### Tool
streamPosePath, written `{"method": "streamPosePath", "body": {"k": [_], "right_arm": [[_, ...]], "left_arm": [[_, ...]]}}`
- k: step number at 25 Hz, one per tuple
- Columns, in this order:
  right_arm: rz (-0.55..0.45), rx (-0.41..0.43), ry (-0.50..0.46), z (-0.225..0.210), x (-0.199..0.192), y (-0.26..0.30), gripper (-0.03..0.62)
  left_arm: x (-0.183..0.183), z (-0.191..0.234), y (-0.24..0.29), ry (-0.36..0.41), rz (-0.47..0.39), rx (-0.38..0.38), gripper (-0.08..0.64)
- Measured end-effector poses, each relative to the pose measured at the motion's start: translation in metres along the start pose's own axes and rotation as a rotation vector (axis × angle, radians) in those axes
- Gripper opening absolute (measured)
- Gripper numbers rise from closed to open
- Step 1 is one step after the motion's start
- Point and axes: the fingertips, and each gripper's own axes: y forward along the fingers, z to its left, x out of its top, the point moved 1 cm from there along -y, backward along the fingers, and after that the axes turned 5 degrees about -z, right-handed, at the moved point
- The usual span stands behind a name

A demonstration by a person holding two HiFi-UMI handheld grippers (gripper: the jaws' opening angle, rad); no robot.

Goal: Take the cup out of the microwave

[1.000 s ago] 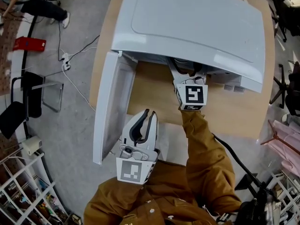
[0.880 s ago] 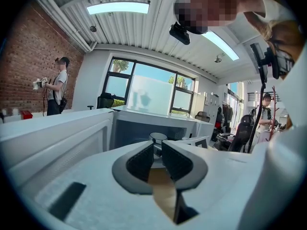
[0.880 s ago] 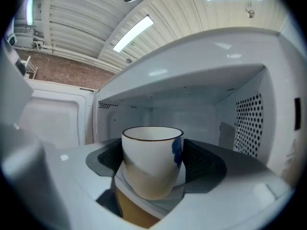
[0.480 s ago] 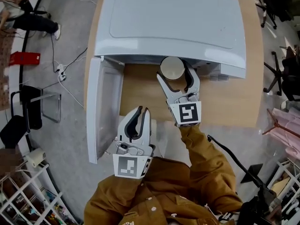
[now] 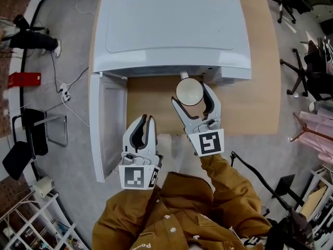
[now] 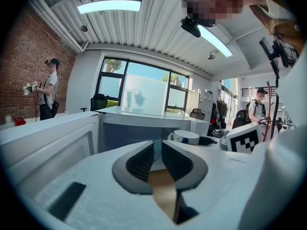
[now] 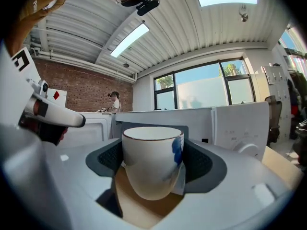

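Cup [image 5: 189,91] stands upright, clamped between the jaws of the right gripper [image 5: 191,95], just outside the open front of the microwave [image 5: 171,27] and above the wooden table [image 5: 255,108]. At the left, the microwave door [image 5: 106,124] stands swung open. Beside it, the left gripper [image 5: 145,121] has its jaws almost together, holding nothing. The gripped cup is to its right.
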Motion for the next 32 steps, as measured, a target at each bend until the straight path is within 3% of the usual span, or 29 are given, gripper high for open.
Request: {"method": "streamPosePath", "body": {"k": [11,32], "right_arm": [[-0.029,-0.047,-0.008,-0.01,0.03,-0.01,0.385],[-0.047,-0.054,-0.023,-0.021,0.053,-0.019,0.385]], "left_arm": [[0.012,-0.01,0.014,0.035,-0.009,-0.032,0.054],[0.023,-0.028,0.029,0.061,-0.026,-0.054,0.054]]}}
